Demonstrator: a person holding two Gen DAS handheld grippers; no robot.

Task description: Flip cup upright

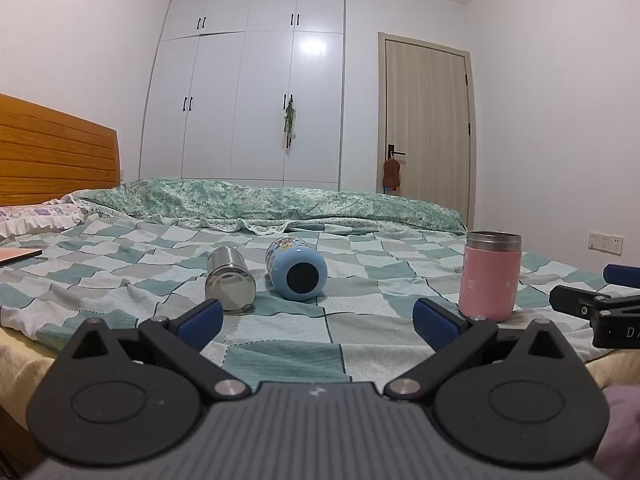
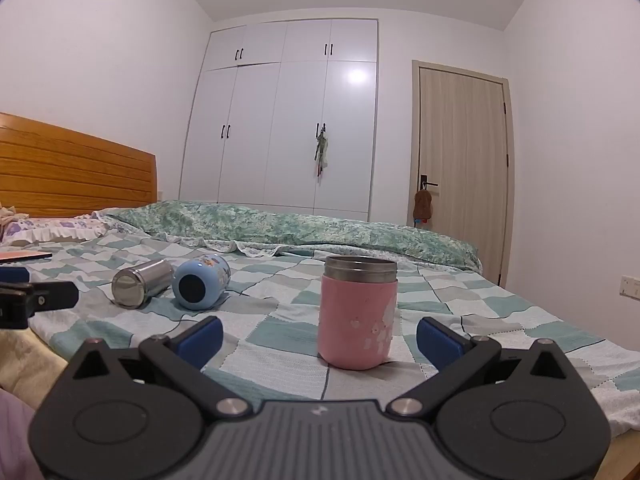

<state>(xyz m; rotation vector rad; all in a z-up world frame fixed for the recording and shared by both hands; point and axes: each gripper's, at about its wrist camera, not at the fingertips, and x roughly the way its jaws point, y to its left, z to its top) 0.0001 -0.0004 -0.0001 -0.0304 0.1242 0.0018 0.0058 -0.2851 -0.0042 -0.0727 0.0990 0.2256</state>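
Three cups are on a bed with a green checked sheet (image 1: 280,340). A pink cup (image 1: 489,276) with a steel rim stands upright at the right; in the right wrist view the pink cup (image 2: 357,316) is just ahead of my fingers. A light blue cup (image 1: 295,268) and a steel cup (image 1: 230,280) lie on their sides, bases toward me; they also show in the right wrist view, blue (image 2: 200,286) and steel (image 2: 138,282). My left gripper (image 1: 318,326) is open and empty, short of the lying cups. My right gripper (image 2: 319,340) is open and empty.
A rolled green quilt (image 1: 260,204) lies across the far side of the bed. A wooden headboard (image 1: 52,152) and pillow (image 1: 36,216) are at the left, with a flat orange book (image 1: 18,256). A white wardrobe (image 1: 248,88) and a door (image 1: 426,120) stand behind.
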